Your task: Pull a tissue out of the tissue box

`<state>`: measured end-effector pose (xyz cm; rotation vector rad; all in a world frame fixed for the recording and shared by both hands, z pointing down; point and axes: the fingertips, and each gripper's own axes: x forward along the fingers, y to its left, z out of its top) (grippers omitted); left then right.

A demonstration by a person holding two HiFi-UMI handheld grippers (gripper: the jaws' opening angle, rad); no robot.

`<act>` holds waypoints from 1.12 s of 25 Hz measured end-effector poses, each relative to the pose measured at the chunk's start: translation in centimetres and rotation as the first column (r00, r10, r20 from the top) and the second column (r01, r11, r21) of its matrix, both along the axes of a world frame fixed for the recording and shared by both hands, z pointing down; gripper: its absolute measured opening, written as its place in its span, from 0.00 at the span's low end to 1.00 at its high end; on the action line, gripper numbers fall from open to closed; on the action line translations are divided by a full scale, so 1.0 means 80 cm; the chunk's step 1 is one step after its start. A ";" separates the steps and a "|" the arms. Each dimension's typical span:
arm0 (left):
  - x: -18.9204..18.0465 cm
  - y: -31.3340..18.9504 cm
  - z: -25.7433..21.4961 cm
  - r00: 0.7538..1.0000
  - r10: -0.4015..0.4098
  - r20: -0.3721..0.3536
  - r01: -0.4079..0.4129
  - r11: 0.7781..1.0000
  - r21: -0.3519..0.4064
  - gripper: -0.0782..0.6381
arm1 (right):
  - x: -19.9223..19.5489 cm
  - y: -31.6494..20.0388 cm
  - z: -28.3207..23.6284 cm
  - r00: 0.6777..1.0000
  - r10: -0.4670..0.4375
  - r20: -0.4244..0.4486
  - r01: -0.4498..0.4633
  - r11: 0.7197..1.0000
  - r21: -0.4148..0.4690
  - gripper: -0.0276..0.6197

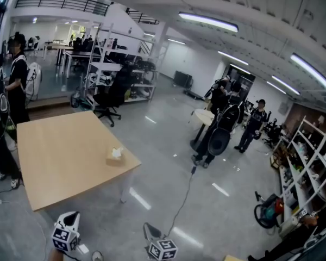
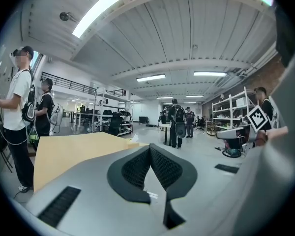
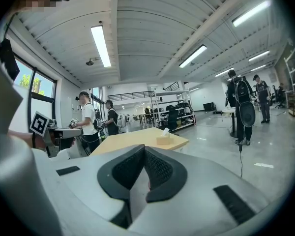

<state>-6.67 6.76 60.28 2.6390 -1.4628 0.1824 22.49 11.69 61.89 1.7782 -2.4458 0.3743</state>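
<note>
Clerk: Left gripper, fingers?

Checker: Black ribbed pads pressed together at the tips, nothing between them.

Clerk: Right gripper?

Checker: Same entry: jaws closed tip to tip, empty. Both grippers sit low in the head view, short of the table, each bearing a marker cube.

Clerk: Tissue box?

Checker: One, tan cardboard, on the light wooden table, near its right corner as the head view shows it. White tissue stands up out of the slot. Well apart from both grippers.

Clerk: Surroundings?

Checker: Glossy grey floor; black cable trailing across it; black office chair beyond the table; metal shelving racks behind that; group of people standing to the right; another person by the table's far left side.
</note>
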 end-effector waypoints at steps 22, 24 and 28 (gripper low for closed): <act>-0.051 -0.215 0.011 0.999 0.039 -0.022 -0.039 0.999 -0.010 0.12 | -0.049 -0.201 -0.014 0.999 0.048 -0.007 -0.048 0.999 0.016 0.06; -0.054 -0.228 0.013 0.999 0.038 -0.022 -0.038 0.999 -0.012 0.12 | -0.050 -0.213 -0.014 0.999 0.051 -0.010 -0.051 0.999 0.014 0.06; -0.057 -0.245 0.019 0.999 0.041 -0.024 -0.042 0.999 -0.020 0.12 | -0.055 -0.232 -0.014 0.999 0.051 -0.015 -0.051 0.999 0.008 0.06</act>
